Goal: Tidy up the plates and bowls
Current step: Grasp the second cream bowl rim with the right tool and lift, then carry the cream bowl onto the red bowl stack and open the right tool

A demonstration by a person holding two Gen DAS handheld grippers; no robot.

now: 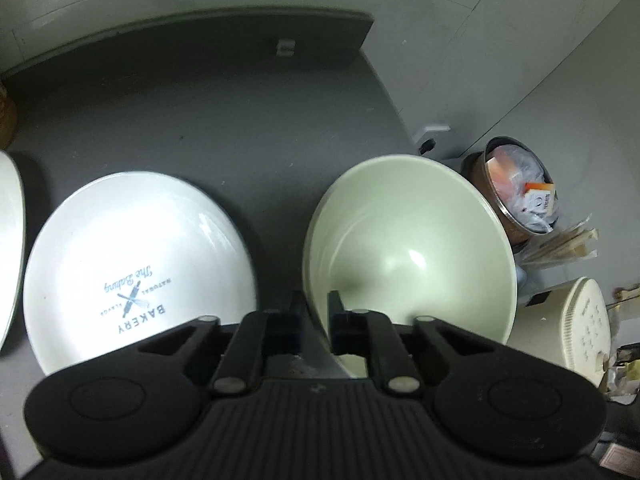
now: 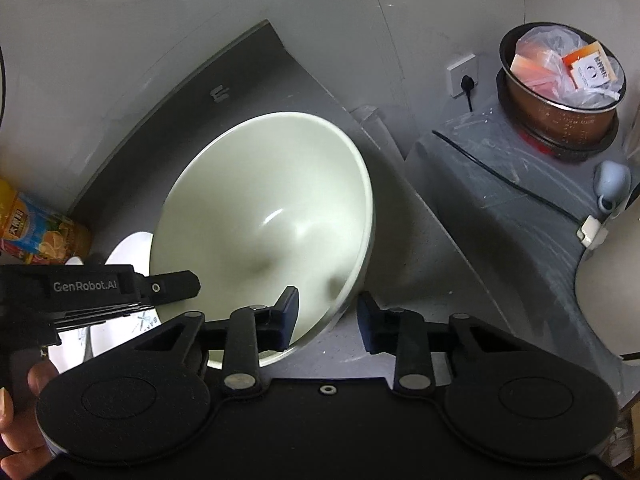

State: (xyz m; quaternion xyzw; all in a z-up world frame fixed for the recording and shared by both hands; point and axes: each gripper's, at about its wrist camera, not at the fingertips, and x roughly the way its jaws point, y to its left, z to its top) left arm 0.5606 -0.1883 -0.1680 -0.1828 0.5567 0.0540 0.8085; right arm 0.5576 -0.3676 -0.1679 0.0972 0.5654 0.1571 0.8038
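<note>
bowl (image 1: 416,248) over grey counter (image 1: 200,120)

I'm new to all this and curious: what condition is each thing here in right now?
Pale green ceramic bowl: empty, tilted, rim pinched by left gripper.
White round "BAKERY" plate: flat on the table, empty.
Right gripper: open, straddling the bowl's rim.
Copper-coloured metal pot: uncovered, stuffed with plastic packets.

Left hand-held gripper (image 1: 316,312) clamped shut; right hand-held gripper (image 2: 328,312) spread open.
</note>
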